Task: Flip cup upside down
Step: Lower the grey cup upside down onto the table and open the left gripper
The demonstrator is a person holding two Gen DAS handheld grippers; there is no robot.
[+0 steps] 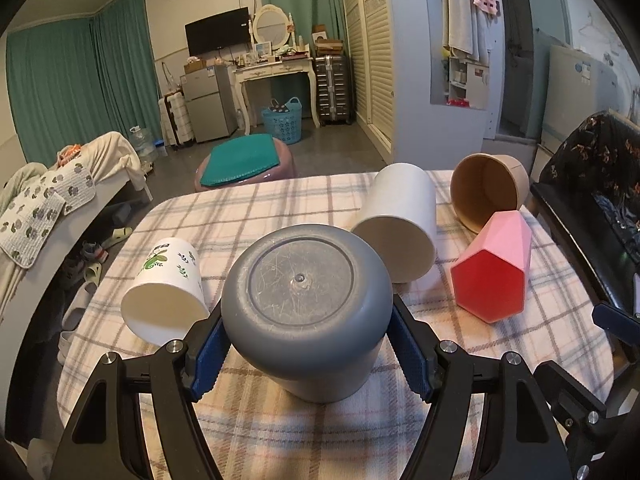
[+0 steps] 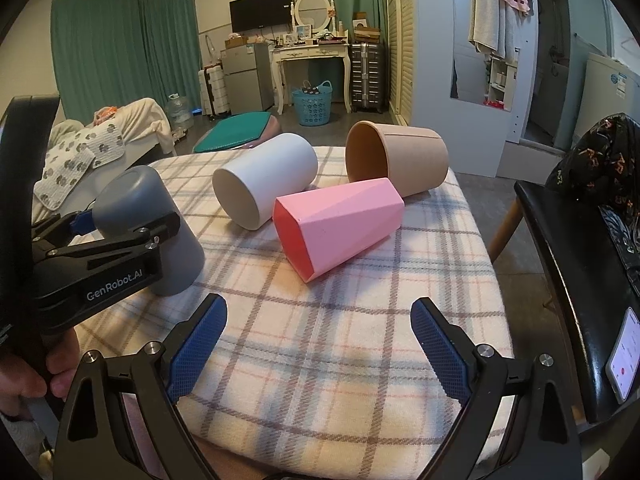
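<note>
A grey cup (image 1: 306, 308) stands upside down on the plaid tablecloth (image 1: 304, 432), base up. My left gripper (image 1: 307, 350) has its blue pads on both sides of the cup and grips it. In the right wrist view the grey cup (image 2: 148, 220) is at the left with the left gripper (image 2: 120, 236) around it. My right gripper (image 2: 318, 340) is open and empty above the cloth near the table's front edge. A pink faceted cup (image 2: 340, 226), a white cup (image 2: 264, 180) and a brown cup (image 2: 396, 160) lie on their sides.
A white cup with a leaf print (image 1: 166, 288) lies on its side at the left. A black chair (image 2: 580, 272) with a phone (image 2: 626, 352) stands right of the table. A bed (image 1: 48, 208) is at the left.
</note>
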